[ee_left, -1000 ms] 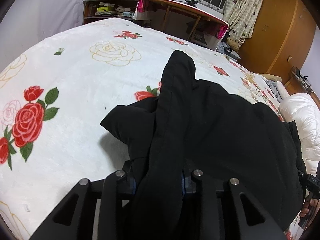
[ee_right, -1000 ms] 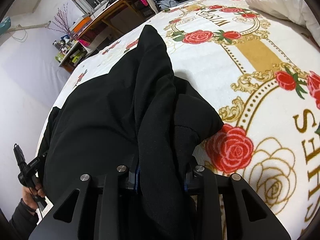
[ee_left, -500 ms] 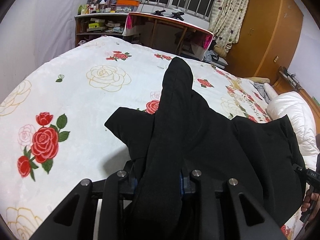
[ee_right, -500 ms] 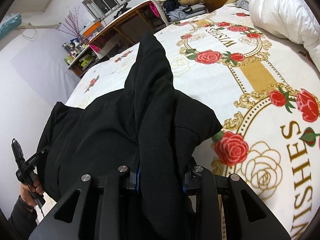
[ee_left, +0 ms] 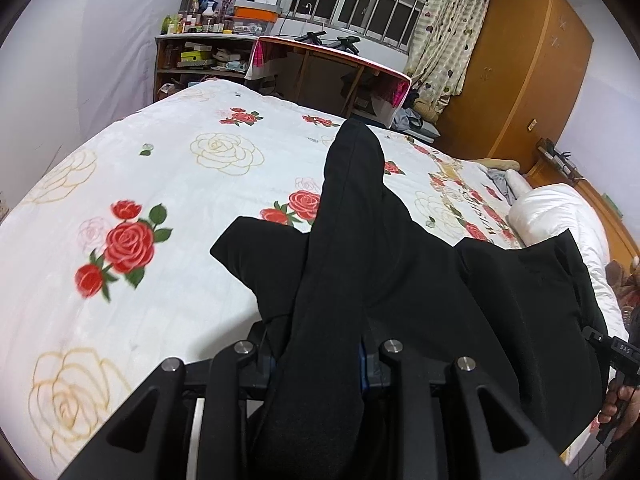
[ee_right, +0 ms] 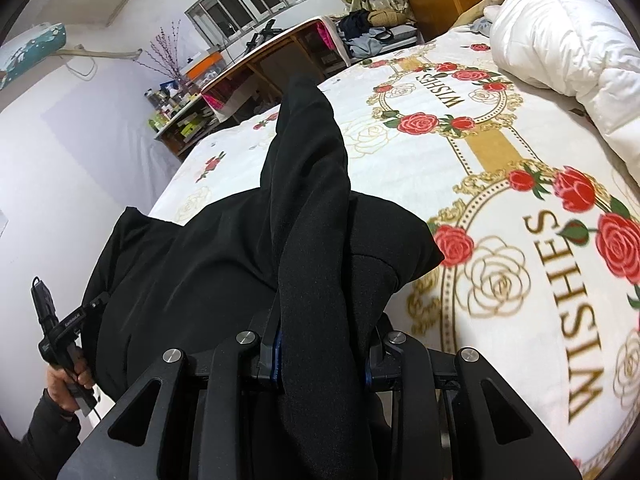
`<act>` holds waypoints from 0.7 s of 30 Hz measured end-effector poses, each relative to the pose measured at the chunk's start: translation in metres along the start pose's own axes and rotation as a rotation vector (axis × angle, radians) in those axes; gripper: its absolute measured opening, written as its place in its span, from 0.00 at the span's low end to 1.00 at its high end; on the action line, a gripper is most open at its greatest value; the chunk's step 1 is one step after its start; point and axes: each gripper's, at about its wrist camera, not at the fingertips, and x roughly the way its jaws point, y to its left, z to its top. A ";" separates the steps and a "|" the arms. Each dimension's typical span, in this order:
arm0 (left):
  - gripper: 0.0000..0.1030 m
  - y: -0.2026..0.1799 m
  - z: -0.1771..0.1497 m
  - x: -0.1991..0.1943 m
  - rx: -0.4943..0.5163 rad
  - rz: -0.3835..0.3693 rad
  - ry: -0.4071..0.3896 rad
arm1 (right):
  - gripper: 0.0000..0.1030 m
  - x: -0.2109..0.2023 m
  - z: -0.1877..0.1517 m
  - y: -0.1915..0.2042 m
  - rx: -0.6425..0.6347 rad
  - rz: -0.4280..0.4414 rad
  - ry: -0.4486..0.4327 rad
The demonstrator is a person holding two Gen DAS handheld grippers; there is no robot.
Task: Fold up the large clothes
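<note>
Black garment [ee_left: 420, 280] held up over the rose-print bed [ee_left: 160, 184], both grippers pinching it.

Left gripper [ee_left: 320, 360] and right gripper [ee_right: 324, 356] each clamp a bunched fold; its long ridge runs away from both cameras toward the desk [ee_left: 332, 64]. White duvet [ee_right: 560, 40] lies beyond. Fingertips hidden by cloth, probably fully pressed.

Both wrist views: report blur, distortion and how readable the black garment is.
Left wrist view: strong fisheye bending, red rose print motion-smeared, black garment nearly featureless. Right wrist view: same bending, "WISHES" lettering slightly soft, garment folds faintly visible.
</note>
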 end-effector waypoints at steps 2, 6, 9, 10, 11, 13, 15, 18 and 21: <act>0.28 0.003 -0.009 -0.013 -0.004 -0.003 -0.003 | 0.27 -0.011 -0.011 0.004 0.000 0.006 -0.003; 0.28 0.009 -0.025 -0.034 -0.009 -0.006 -0.005 | 0.27 -0.028 -0.029 0.007 0.007 0.018 -0.008; 0.28 0.012 -0.037 -0.050 -0.007 -0.009 -0.008 | 0.27 -0.040 -0.046 0.008 0.016 0.030 -0.013; 0.28 0.014 -0.043 -0.055 -0.007 -0.011 -0.009 | 0.27 -0.044 -0.052 0.007 0.019 0.032 -0.012; 0.28 0.014 -0.047 -0.058 -0.006 -0.014 -0.010 | 0.27 -0.047 -0.058 0.005 0.024 0.034 -0.010; 0.28 0.015 -0.058 -0.066 0.004 -0.017 -0.013 | 0.27 -0.051 -0.067 0.003 0.033 0.035 -0.007; 0.28 0.016 -0.067 -0.069 0.007 -0.019 -0.010 | 0.27 -0.053 -0.078 -0.001 0.045 0.035 -0.002; 0.28 0.019 -0.085 -0.067 0.003 -0.020 0.008 | 0.27 -0.052 -0.096 -0.010 0.065 0.027 0.017; 0.28 0.023 -0.102 -0.060 -0.008 -0.008 0.033 | 0.27 -0.046 -0.114 -0.020 0.095 0.008 0.041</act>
